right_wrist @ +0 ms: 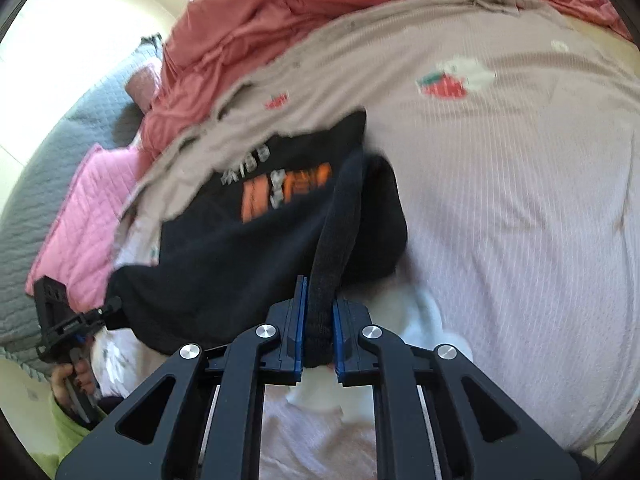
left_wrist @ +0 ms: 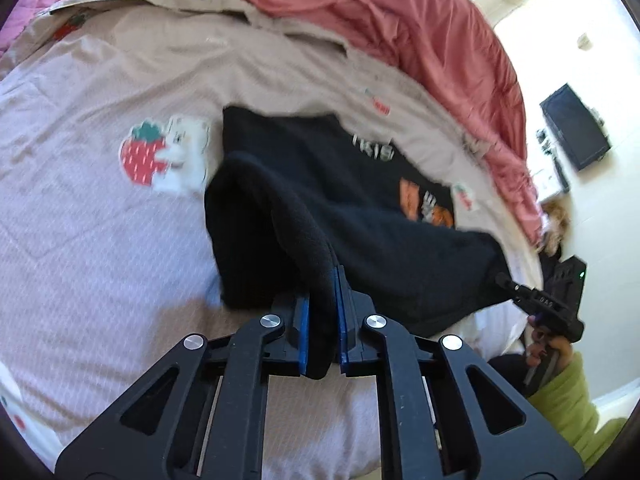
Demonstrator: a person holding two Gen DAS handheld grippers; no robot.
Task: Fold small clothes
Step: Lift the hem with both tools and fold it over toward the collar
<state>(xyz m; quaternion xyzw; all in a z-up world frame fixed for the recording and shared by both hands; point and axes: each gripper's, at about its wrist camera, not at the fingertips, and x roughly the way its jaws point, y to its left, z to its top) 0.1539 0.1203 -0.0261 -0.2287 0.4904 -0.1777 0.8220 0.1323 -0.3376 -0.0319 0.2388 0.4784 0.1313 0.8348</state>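
Note:
A small black sweatshirt [left_wrist: 320, 184] with orange and white print lies partly on the bed; it also shows in the right wrist view [right_wrist: 240, 240]. My left gripper [left_wrist: 323, 320] is shut on one near edge of it, the cloth bunched between the blue pads. My right gripper [right_wrist: 320, 320] is shut on another near edge, a ribbed black band. Each gripper holds its corner lifted above the bed. The right gripper appears at the right of the left wrist view [left_wrist: 508, 282], the left gripper at the left of the right wrist view [right_wrist: 108, 308].
The bed is covered by a pale pink ribbed sheet [left_wrist: 100, 240] with strawberry prints [left_wrist: 144, 156]. A rumpled coral duvet [left_wrist: 380, 12] lies along the far side. A pink quilt [right_wrist: 88, 208] and grey quilt [right_wrist: 40, 184] lie at the left. A dark screen [left_wrist: 574, 128] hangs on the wall.

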